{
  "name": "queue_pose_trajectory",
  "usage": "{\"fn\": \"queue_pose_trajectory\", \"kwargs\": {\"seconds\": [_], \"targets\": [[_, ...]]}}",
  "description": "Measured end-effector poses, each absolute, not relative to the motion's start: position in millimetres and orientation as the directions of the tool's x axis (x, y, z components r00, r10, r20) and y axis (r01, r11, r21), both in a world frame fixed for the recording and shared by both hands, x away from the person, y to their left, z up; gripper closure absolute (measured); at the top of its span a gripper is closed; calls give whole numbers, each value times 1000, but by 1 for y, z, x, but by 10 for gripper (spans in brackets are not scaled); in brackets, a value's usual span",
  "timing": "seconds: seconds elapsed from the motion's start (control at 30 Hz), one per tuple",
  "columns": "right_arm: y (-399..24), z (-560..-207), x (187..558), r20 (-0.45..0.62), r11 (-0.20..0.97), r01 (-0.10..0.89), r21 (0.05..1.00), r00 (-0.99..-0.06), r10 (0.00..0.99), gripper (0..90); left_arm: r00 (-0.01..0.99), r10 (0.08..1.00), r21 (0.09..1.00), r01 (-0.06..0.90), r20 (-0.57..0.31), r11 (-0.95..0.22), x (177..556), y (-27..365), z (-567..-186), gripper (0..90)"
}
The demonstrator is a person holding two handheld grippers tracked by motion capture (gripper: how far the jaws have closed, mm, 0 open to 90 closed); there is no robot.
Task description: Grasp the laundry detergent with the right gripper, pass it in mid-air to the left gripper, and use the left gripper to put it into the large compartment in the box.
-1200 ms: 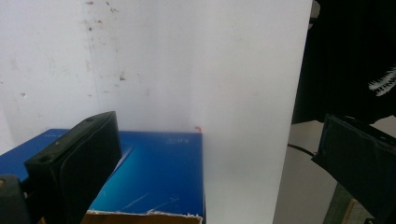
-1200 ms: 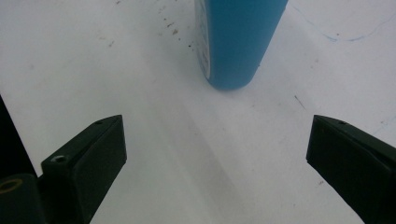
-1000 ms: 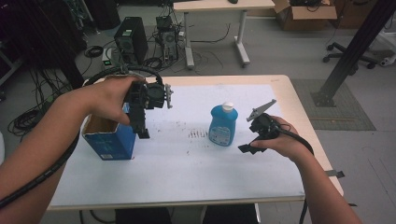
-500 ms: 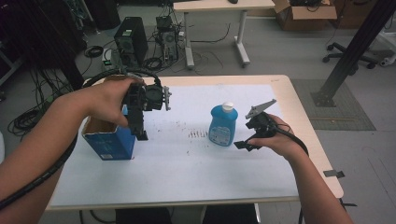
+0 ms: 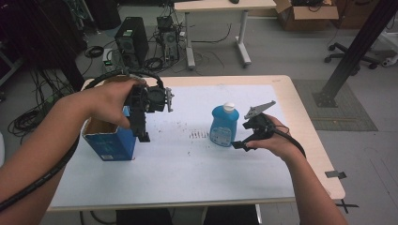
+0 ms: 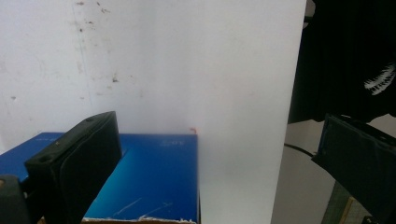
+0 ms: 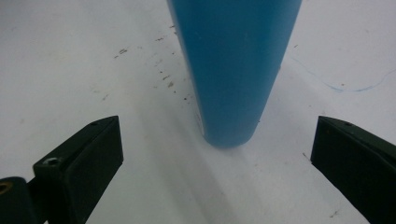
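Observation:
A blue bottle [image 5: 222, 125] with a white cap stands upright mid-table on the white sheet [image 5: 187, 168]. My right gripper [image 5: 241, 136] is open just to its right, low near the sheet. In the right gripper view the bottle [image 7: 233, 70] stands ahead between the spread jaws of that gripper [image 7: 217, 135], and neither jaw touches it. An open-topped blue box [image 5: 110, 140] stands at the left. My left gripper [image 5: 142, 133] points down at the box's right side. In the left gripper view this gripper [image 6: 215, 135] is wide open above the box [image 6: 154, 182] and holds nothing.
Small dark marks [image 5: 199, 135] dot the sheet left of the bottle. The wooden table edge [image 5: 305, 117] runs along the right. Beyond the table are a computer tower [image 5: 131, 40], cables, another desk [image 5: 216, 7] and a black post's base [image 5: 338, 89].
My right gripper has edged a little left, closer to the bottle. The left gripper has stayed over the box's right side.

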State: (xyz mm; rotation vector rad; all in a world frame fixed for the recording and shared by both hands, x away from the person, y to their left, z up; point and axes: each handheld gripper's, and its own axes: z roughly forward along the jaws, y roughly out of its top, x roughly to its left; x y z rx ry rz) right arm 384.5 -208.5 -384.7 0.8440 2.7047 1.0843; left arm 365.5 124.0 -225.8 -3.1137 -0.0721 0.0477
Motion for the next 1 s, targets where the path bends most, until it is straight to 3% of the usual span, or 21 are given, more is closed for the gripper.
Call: {"fn": "queue_pose_trajectory", "kwargs": {"seconds": [1.0], "targets": [[-186, -402, 392, 95, 456, 426, 781, -803, 588, 10, 998, 54, -16, 54, -27, -998, 358, 135, -222, 4]]}}
